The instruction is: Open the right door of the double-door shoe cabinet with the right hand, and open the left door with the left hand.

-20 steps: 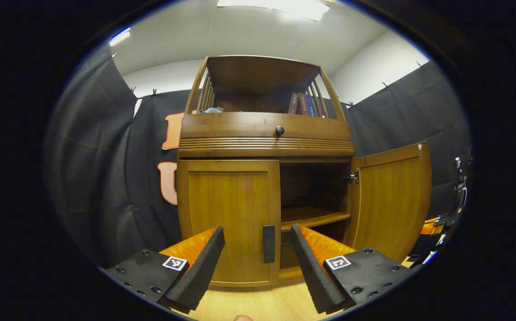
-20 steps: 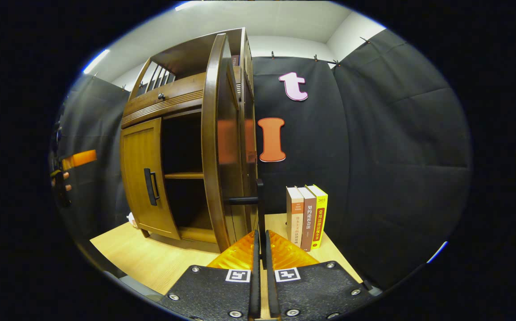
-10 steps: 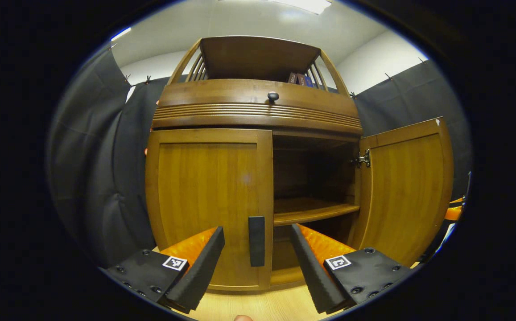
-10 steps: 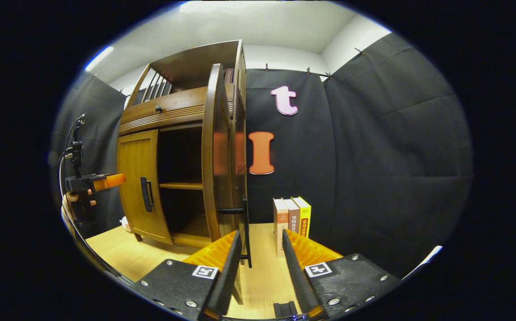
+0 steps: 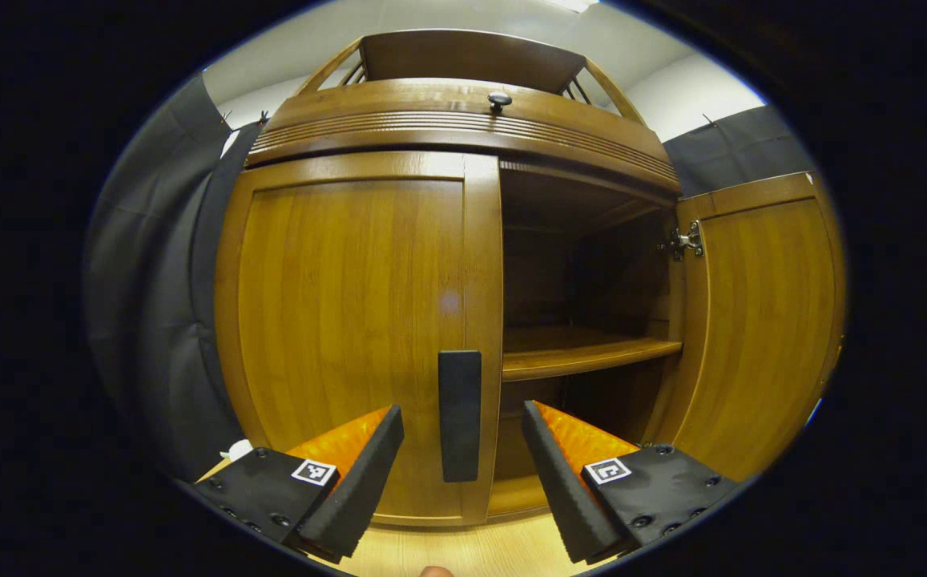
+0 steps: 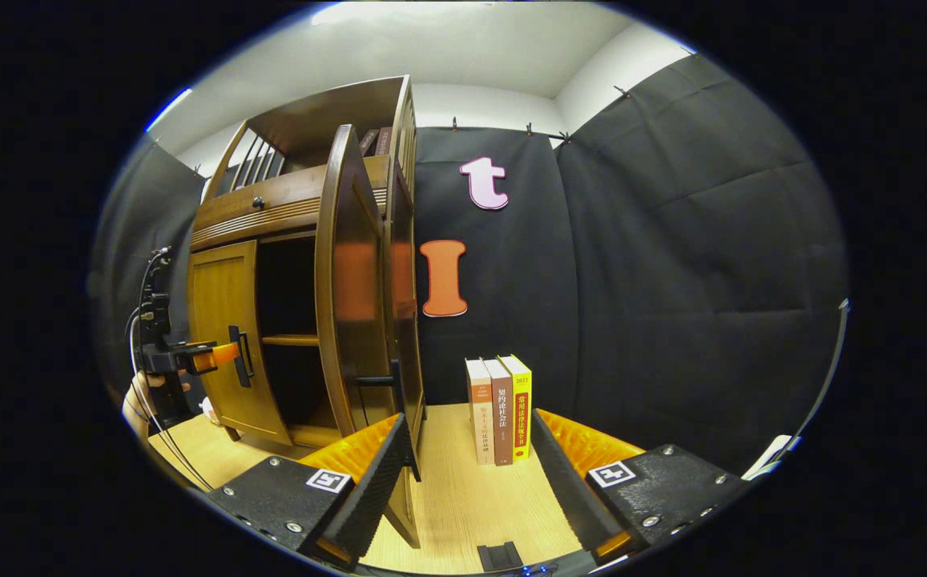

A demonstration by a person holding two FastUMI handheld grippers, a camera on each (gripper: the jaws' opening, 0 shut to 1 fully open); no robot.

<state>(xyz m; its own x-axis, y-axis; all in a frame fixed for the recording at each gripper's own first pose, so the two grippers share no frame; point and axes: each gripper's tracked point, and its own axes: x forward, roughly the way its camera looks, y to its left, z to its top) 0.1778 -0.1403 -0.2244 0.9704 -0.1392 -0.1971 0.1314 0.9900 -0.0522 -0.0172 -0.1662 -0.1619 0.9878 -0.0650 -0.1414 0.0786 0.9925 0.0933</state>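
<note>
The wooden shoe cabinet [image 5: 463, 120] stands close in the left gripper view. Its left door [image 5: 351, 320] is closed, with a dark vertical handle [image 5: 460, 415] between my left gripper's [image 5: 463, 473] open fingers, which do not touch it. The right door [image 5: 759, 320] is swung wide, showing an inner shelf [image 5: 583, 357]. In the right gripper view my right gripper [image 6: 467, 481] is open, drawn back from the right door [image 6: 351, 288], whose handle [image 6: 395, 389] is just left of its left finger. The left gripper [image 6: 191, 358] and a hand show farther off by the left door [image 6: 227, 336].
Three upright books [image 6: 499, 409] stand on the light wooden tabletop [image 6: 471, 497], right of the open door. A drawer with a round knob [image 5: 499, 99] runs above the doors. Black cloth walls close the booth on all sides.
My left gripper has moved in toward the left door's handle. My right gripper let go of the right door's handle, opened, and pulled back to the right.
</note>
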